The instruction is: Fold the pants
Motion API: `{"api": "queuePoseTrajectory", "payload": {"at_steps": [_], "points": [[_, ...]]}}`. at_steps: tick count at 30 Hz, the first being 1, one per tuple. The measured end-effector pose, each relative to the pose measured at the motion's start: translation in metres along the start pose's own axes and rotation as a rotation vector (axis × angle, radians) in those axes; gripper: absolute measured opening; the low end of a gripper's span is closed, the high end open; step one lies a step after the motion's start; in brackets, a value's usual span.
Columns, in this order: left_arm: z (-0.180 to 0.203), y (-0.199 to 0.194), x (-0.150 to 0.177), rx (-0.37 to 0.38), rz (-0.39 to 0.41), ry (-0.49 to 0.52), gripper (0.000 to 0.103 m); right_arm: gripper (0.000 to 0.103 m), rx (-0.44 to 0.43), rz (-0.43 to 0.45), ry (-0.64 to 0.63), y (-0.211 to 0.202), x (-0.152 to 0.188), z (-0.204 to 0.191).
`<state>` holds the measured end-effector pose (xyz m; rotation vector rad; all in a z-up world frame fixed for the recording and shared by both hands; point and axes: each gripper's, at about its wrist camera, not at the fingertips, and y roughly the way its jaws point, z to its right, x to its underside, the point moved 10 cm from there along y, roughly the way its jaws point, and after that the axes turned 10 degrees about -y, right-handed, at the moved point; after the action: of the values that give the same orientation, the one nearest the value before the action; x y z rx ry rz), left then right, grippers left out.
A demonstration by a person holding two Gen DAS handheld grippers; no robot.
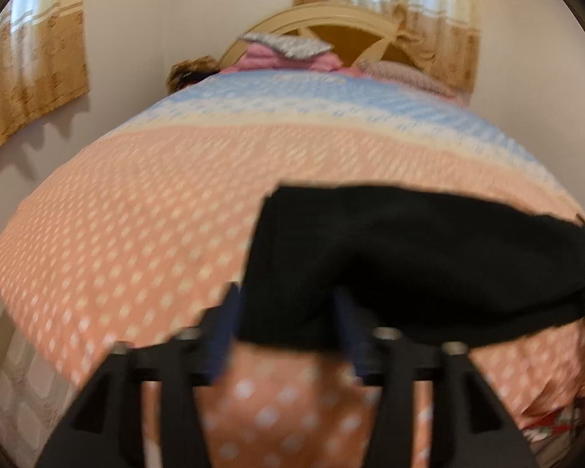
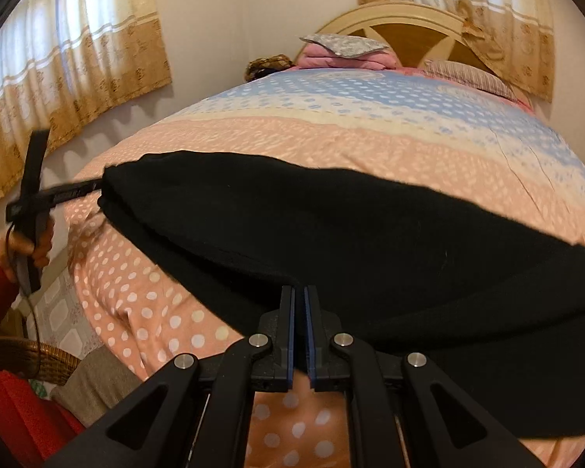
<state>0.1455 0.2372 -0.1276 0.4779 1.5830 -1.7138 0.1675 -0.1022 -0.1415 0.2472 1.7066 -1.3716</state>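
Observation:
Black pants lie across the near part of the bed, stretched between both grippers; they also show in the left wrist view. My right gripper is shut on the near edge of the pants. My left gripper has its fingers apart, with a hanging corner of the pants between them; the view is blurred. In the right wrist view the left gripper reaches the far left end of the pants, held by a hand in a red sleeve.
The bed has an orange, cream and blue dotted cover. Folded pink and grey bedding and a pillow lie by the headboard. A wicker basket stands on the floor at left. Curtains hang on both walls.

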Motion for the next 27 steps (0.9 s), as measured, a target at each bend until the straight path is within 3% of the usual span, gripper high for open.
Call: {"api": "queuePoseTrajectory", "payload": {"at_steps": [2, 4, 6, 7, 10, 12, 17, 19, 22, 25, 27], "points": [[-0.018, -0.004, 0.006, -0.025, -0.008, -0.046, 0.067, 0.012, -0.011, -0.012, 0.028, 0.001, 0.005, -0.001], [-0.032, -0.009, 0.005, -0.027, -0.019, -0.109, 0.067, 0.037, -0.048, -0.046, 0.044, 0.003, 0.01, -0.007], [-0.041, -0.019, 0.001, -0.001, -0.018, -0.167, 0.068, 0.053, -0.095, -0.044, 0.038, -0.003, 0.007, -0.019], [-0.039, -0.022, 0.001, 0.02, -0.029, -0.183, 0.068, 0.054, -0.108, -0.026, 0.03, -0.008, 0.002, -0.024], [-0.014, -0.033, -0.005, 0.164, -0.061, -0.218, 0.068, 0.054, -0.129, 0.052, -0.002, -0.022, -0.028, -0.041], [0.005, -0.036, -0.005, 0.221, -0.06, -0.213, 0.068, 0.054, -0.125, 0.111, -0.008, -0.025, -0.052, -0.047], [0.061, -0.023, 0.022, 0.37, -0.176, -0.194, 0.068, 0.051, -0.055, 0.165, -0.015, 0.013, -0.099, -0.054], [0.071, -0.013, 0.025, 0.399, -0.216, -0.209, 0.068, 0.025, -0.049, 0.128, 0.014, 0.038, -0.098, -0.051], [0.072, -0.002, 0.014, 0.418, -0.211, -0.262, 0.071, 0.025, -0.093, 0.052, 0.097, 0.068, -0.076, -0.05], [0.062, 0.004, -0.003, 0.453, -0.181, -0.385, 0.077, 0.025, -0.104, -0.014, 0.136, 0.084, -0.05, -0.051], [0.053, 0.006, -0.013, 0.48, -0.161, -0.459, 0.081, 0.025, -0.115, 0.032, 0.166, 0.08, -0.048, -0.05]]}}
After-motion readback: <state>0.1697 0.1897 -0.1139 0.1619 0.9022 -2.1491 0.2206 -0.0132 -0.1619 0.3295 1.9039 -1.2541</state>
